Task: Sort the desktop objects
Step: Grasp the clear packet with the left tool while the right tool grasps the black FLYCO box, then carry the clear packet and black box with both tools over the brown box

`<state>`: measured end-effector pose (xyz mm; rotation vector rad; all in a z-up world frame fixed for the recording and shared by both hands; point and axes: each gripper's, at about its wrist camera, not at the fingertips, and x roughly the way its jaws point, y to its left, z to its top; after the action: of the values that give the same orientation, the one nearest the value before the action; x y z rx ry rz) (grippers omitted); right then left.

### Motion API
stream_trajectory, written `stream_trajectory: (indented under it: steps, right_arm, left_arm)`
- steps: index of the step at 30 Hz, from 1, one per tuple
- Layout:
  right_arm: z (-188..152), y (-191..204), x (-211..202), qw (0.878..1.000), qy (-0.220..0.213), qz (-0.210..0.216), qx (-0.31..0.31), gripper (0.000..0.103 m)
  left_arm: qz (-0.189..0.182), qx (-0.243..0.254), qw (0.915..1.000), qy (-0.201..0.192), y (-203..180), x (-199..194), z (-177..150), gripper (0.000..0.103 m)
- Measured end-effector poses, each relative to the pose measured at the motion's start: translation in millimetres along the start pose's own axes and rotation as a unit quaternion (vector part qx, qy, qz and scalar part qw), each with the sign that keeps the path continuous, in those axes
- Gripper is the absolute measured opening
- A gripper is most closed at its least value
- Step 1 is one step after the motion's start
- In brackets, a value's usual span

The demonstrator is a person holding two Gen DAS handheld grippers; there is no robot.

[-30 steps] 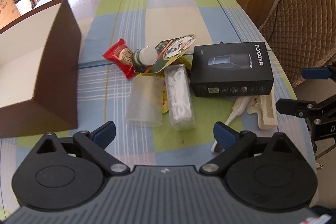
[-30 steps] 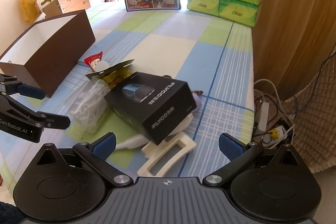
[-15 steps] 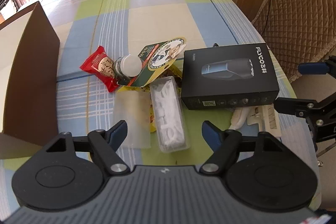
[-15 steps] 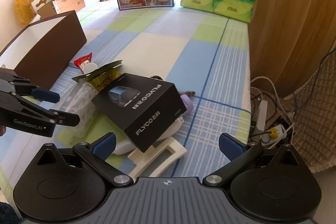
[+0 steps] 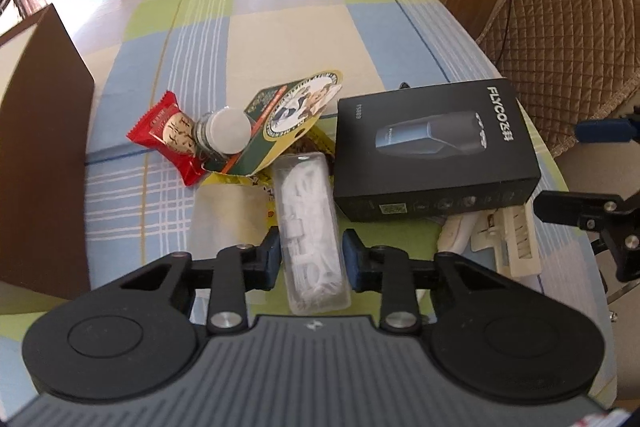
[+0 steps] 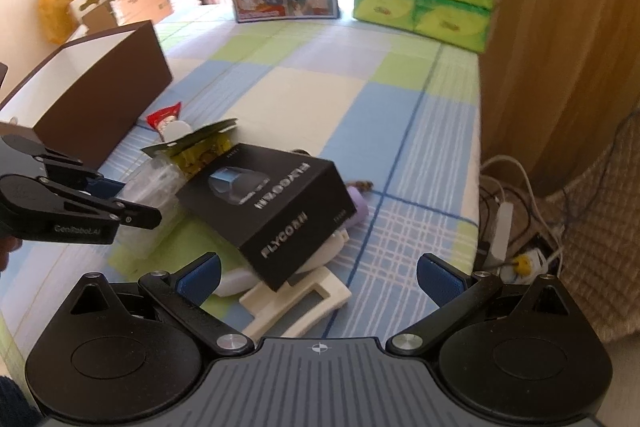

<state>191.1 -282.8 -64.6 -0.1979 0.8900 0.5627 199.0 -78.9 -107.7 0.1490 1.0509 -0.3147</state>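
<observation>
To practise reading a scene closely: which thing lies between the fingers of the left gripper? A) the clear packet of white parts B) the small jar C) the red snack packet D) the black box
A: in the left wrist view the left gripper is closing on the clear packet of white parts, one pad on each side.

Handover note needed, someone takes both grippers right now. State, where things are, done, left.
Left gripper: jaws closing on the clear plastic packet of white parts, pads at its sides; not lifted.
Right gripper: open, empty, hovering over the black FLYCO box.
Pile mid-table: red snack packet, small jar, green card pack, white plastic pieces under the FLYCO box.
Brown box to the left; no items visible inside.
Done: nothing sorted yet. Left: everything.
</observation>
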Motion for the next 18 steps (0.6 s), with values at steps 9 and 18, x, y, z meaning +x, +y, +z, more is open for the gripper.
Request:
stream_trajectory:
  steps: [9, 18]
  right_arm:
    - [17.5, 14.8, 16.7, 0.987, -0.014, 0.053, -0.151, 0.101]
    - [39.4, 15.3, 54.2, 0.961, 0.019, 0.103, -0.256, 0.101]
  left_arm:
    - [0.002, -0.032, 0.9993, -0.018, 17.7, -33.5, -10.8, 0.025]
    - [0.026, -0.068, 0.9967, -0.036, 36.9, -71.0, -31.0, 0.025]
